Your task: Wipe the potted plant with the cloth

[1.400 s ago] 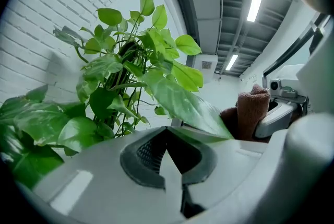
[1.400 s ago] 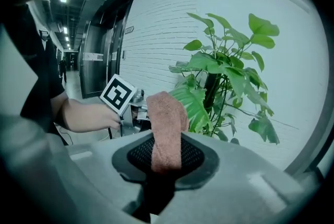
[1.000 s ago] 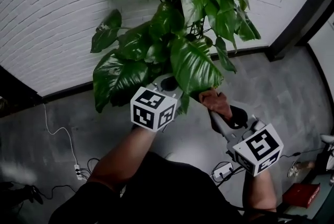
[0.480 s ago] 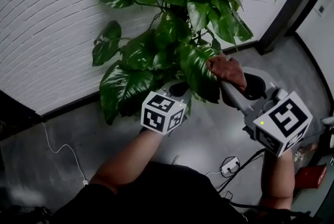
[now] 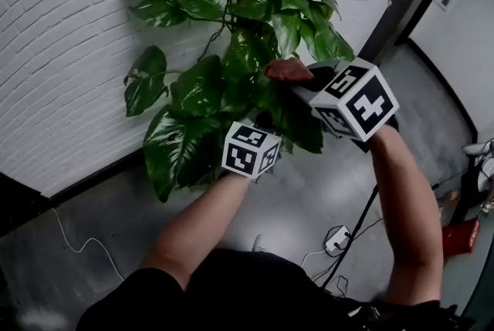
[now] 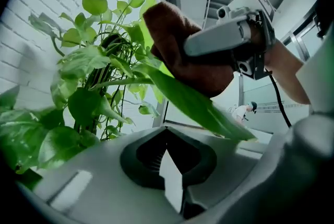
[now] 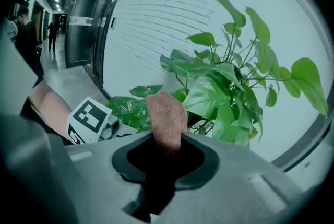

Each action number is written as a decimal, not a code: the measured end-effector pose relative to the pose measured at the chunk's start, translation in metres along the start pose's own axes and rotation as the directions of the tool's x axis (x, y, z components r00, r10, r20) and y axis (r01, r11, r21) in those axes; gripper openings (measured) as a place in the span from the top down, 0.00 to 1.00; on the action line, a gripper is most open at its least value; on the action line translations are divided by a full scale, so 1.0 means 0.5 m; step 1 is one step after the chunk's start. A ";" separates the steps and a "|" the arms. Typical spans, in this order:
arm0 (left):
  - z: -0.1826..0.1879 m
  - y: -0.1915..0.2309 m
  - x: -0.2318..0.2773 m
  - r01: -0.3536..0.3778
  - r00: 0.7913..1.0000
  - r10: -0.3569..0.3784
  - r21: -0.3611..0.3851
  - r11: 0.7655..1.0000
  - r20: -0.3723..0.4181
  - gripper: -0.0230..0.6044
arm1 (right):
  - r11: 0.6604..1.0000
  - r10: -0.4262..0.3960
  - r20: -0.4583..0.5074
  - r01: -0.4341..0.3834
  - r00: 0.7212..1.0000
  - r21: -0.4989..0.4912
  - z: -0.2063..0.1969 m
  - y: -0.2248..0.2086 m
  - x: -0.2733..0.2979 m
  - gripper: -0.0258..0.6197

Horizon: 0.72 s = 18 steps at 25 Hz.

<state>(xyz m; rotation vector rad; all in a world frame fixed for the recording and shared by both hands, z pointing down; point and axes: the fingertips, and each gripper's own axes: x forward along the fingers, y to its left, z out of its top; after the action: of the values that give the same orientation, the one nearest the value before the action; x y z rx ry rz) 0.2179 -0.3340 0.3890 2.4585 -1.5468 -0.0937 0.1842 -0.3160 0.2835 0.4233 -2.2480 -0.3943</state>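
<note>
While your right gripper [image 5: 302, 81] pinches the brown cloth [image 5: 287, 69] tight between its jaws, the cloth presses on top of a long leaf [image 6: 193, 103] in the middle of the plant [image 5: 255, 21], which stands by the white brick wall [image 5: 69, 28]. Your left gripper [image 5: 261, 123] sits just under that leaf, its jaws a narrow slit apart with nothing between them. A cable [image 5: 351, 237] lies on the floor below.

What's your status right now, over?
Right claw shut on cloth, pressed on a leaf. Left claw open, empty, beneath that leaf. Nothing blocking.
</note>
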 end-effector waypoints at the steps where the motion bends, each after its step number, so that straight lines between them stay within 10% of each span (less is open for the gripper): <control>1: 0.007 -0.003 0.004 0.013 1.000 -0.013 -0.007 1.000 0.015 0.95 | 1.000 -0.003 -0.024 0.003 1.000 0.008 -0.008 -0.006 0.010 0.86; 18: 0.022 -0.058 0.021 0.149 0.989 -0.148 0.037 0.988 -0.007 0.95 | 0.984 0.000 -0.178 0.031 0.984 0.175 -0.189 0.003 -0.010 0.86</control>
<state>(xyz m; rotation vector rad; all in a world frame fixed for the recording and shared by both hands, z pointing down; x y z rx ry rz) 0.2462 -0.3330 0.3725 2.5993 -1.3741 -0.0855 0.2589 -0.3261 0.3407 0.5472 -2.1134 -0.1576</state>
